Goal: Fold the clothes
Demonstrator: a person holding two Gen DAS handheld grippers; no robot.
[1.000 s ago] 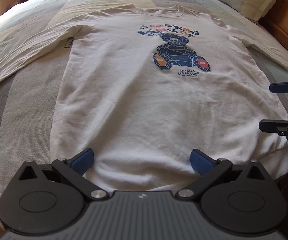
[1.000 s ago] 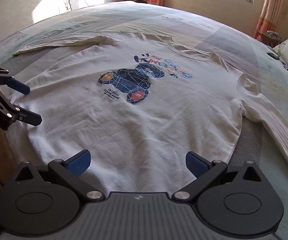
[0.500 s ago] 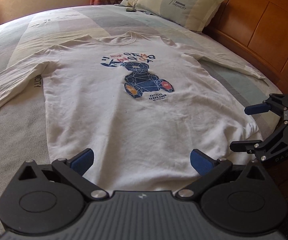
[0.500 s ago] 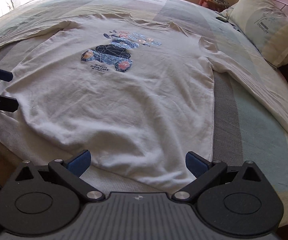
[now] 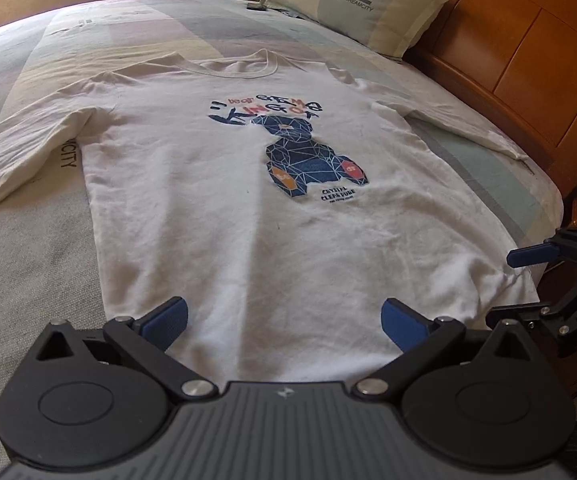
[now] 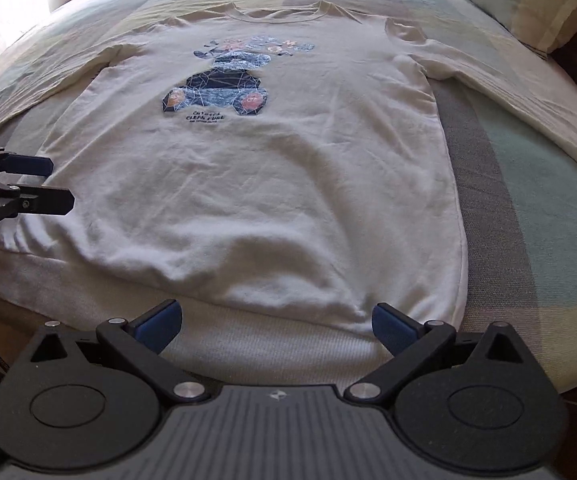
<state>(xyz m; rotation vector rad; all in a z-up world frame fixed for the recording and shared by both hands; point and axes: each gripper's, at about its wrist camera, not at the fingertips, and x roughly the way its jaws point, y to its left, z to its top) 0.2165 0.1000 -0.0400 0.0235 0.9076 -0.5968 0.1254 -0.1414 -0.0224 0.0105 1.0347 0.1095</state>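
Note:
A white long-sleeved shirt (image 5: 272,216) with a blue bear print (image 5: 312,160) lies flat and face up on the bed, both sleeves spread out sideways. My left gripper (image 5: 284,320) hovers open over the hem near the shirt's left corner, nothing between its blue pads. The right gripper (image 6: 274,326) is open above the ribbed hem (image 6: 248,344) by the shirt's right corner. In the right wrist view the same shirt (image 6: 272,168) fills the middle. Each gripper shows at the edge of the other's view: right gripper (image 5: 528,284), left gripper (image 6: 54,184).
The bed has a striped pastel cover (image 5: 28,280). A pillow (image 5: 360,0) lies by the wooden headboard (image 5: 528,52) at the right. A small dark object (image 5: 255,7) rests near the pillow. Curtains hang at the far wall. The bed's near edge drops off below the hem.
Both views have swung towards the headboard side and drawn back to the hem. The shirt has not moved. Both grippers stayed open.

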